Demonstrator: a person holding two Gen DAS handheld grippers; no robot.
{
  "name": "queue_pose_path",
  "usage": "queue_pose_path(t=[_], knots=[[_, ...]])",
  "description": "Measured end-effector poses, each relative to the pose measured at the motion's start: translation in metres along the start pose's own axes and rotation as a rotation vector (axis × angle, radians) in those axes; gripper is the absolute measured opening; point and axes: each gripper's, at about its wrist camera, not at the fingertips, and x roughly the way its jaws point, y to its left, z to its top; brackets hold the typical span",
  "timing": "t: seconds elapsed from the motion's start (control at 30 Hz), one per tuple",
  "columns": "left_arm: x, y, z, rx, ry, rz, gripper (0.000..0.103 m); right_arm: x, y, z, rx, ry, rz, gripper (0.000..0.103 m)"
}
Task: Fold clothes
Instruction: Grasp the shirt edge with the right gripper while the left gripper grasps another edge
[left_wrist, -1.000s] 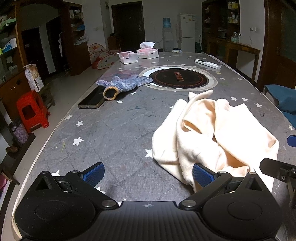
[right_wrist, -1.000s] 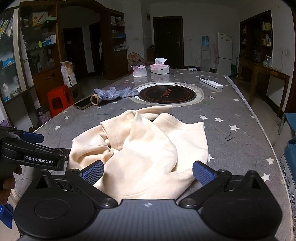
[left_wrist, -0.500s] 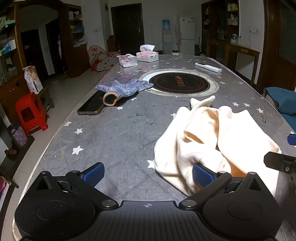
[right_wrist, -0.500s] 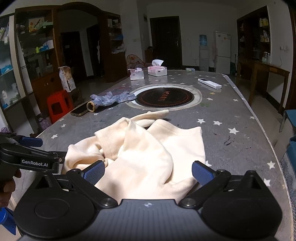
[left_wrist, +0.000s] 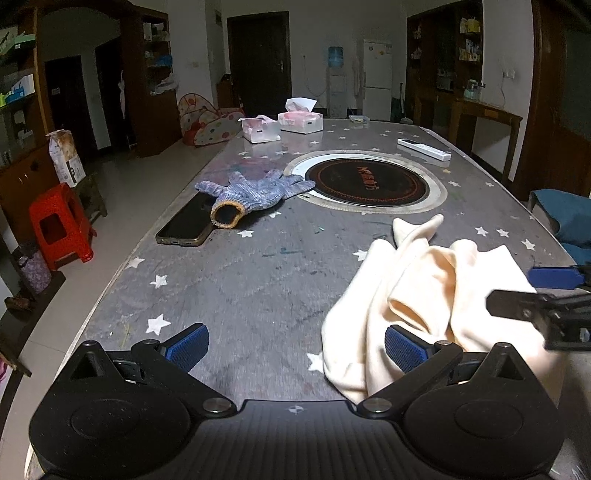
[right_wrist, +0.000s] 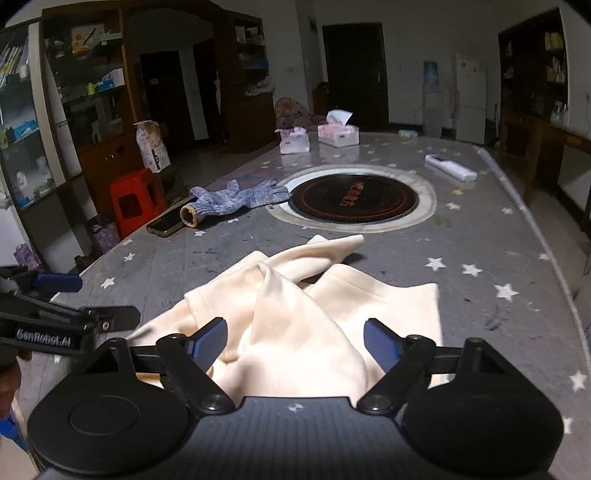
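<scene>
Right wrist view shows my right gripper (right_wrist: 294, 345) with its fingers apart, having just been closing in, a fold of the cream garment (right_wrist: 295, 314) between them on the worktop (right_wrist: 480, 240). My left gripper (left_wrist: 295, 343) has its fingers spread wide at the garment's left edge.

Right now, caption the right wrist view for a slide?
Right gripper, jaws closing around a crumpled cream garment on the star-patterned table.

Your cream garment (right_wrist: 306, 325) lies crumpled on the worktop (right_wrist: 480, 236) at 6 o'clock of the view, folds bunched up, one narrow end trailing toward 12.
</scene>
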Motion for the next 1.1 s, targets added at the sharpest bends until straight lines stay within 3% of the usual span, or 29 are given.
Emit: queue_pose_path(t=[0.23, 0.47, 0.6, 0.83, 1.1], knots=[[0.012, 0.001, 0.004, 0.009, 0.007, -0.014, 0.103, 0.034, -0.002, 0.015, -0.023, 0.032, 0.021, 0.068], [0.02, 0.0, 0.01, 0.033, -0.004, -0.035, 0.103, 0.06, -0.005, 0.025, -0.029, 0.07, 0.07, 0.042], [0.023, -0.002, 0.016, 0.048, -0.016, -0.048, 0.103, 0.062, -0.009, 0.024, -0.022, 0.077, 0.099, 0.019], [0.031, -0.014, 0.03, 0.083, -0.042, -0.09, 0.103, 0.04, -0.021, 0.019, 0.006, 0.043, 0.109, 0.008], [0.051, -0.038, 0.05, 0.122, -0.037, -0.188, 0.097, -0.01, -0.037, 0.009, 0.012, -0.064, 0.003, 0.008]])
